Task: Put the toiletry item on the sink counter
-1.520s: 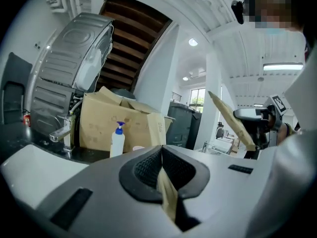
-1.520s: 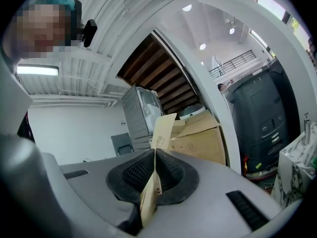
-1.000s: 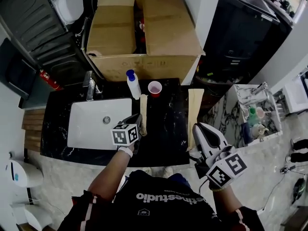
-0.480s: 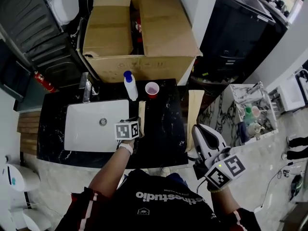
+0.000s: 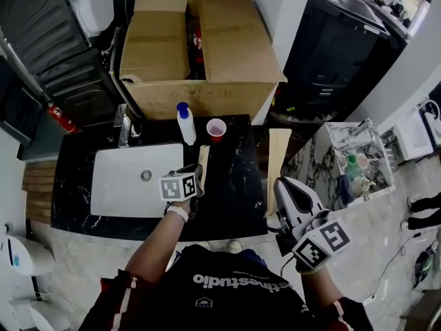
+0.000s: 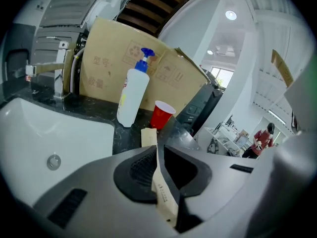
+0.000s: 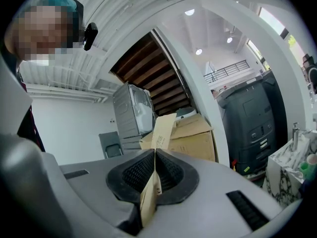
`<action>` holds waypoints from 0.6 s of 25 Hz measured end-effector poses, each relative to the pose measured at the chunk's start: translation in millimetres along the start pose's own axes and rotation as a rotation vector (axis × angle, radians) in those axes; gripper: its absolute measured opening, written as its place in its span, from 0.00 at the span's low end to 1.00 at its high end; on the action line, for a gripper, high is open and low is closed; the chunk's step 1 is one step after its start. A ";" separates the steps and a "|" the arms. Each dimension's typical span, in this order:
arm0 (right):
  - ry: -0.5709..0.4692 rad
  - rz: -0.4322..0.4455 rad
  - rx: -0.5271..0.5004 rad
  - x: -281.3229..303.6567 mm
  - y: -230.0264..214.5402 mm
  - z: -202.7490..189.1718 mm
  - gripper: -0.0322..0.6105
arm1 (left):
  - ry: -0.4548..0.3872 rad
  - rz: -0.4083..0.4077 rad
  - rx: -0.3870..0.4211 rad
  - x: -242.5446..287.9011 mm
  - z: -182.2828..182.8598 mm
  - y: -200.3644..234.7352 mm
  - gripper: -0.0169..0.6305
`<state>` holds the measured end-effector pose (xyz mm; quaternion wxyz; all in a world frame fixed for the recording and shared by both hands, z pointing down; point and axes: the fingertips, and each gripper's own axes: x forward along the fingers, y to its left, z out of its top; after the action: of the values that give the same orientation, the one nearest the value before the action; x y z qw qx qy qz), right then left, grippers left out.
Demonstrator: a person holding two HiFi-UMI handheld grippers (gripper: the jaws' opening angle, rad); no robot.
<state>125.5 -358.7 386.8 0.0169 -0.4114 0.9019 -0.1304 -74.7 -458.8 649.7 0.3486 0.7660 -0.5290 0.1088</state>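
Note:
A long flat tan paper packet [image 5: 204,156] hangs over the black sink counter [image 5: 234,185], just right of the white basin [image 5: 131,181]. My left gripper [image 5: 198,172] is shut on it; in the left gripper view the packet [image 6: 161,182] is pinched between the jaws of the left gripper [image 6: 158,155]. A second tan packet [image 5: 276,157] stands by the counter's right edge, with my right gripper [image 5: 281,188] shut on its lower part. In the right gripper view that packet [image 7: 159,133] rises from the right gripper [image 7: 155,170].
A white pump bottle [image 5: 185,125] with a blue top and a red cup [image 5: 216,128] stand at the counter's back, beside the faucet [image 5: 124,126]. Behind is a large open cardboard box [image 5: 200,47]. A marble rack with bottles [image 5: 358,167] stands at the right.
Almost nothing: the head camera has shifted slightly. Both grippers stay shut on their packets in much the same places.

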 end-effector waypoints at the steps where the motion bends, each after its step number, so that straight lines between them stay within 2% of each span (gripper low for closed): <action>1: -0.002 0.000 -0.001 0.1 -0.1 0.9 0.12 | -0.019 -0.013 0.004 -3.8 5.3 -3.5 0.11; 2: -0.004 0.000 -0.001 0.1 0.0 2.0 0.12 | -0.044 -0.029 0.010 -8.9 11.7 -7.7 0.14; 5: -0.014 0.003 -0.006 0.9 1.9 5.6 0.12 | -0.156 -0.066 0.064 -38.4 39.9 -21.8 0.14; 7: -0.021 0.010 -0.011 2.5 4.9 8.3 0.12 | -0.274 -0.092 0.132 -69.6 64.3 -34.5 0.12; 11: -0.034 0.029 -0.025 8.5 15.0 16.3 0.12 | -0.550 -0.198 0.299 -147.7 109.3 -74.2 0.05; 13: -0.035 0.043 -0.031 12.7 21.3 18.0 0.12 | -0.619 -0.225 0.350 -178.5 119.0 -86.7 0.05; 15: -0.030 0.059 -0.032 17.2 27.7 16.8 0.12 | -0.646 -0.240 0.357 -199.9 122.4 -91.6 0.05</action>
<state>96.0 -357.9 365.0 0.0274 -0.3868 0.9153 -0.1091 -101.5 -373.2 414.5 0.0353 0.8658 -0.4910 -0.0893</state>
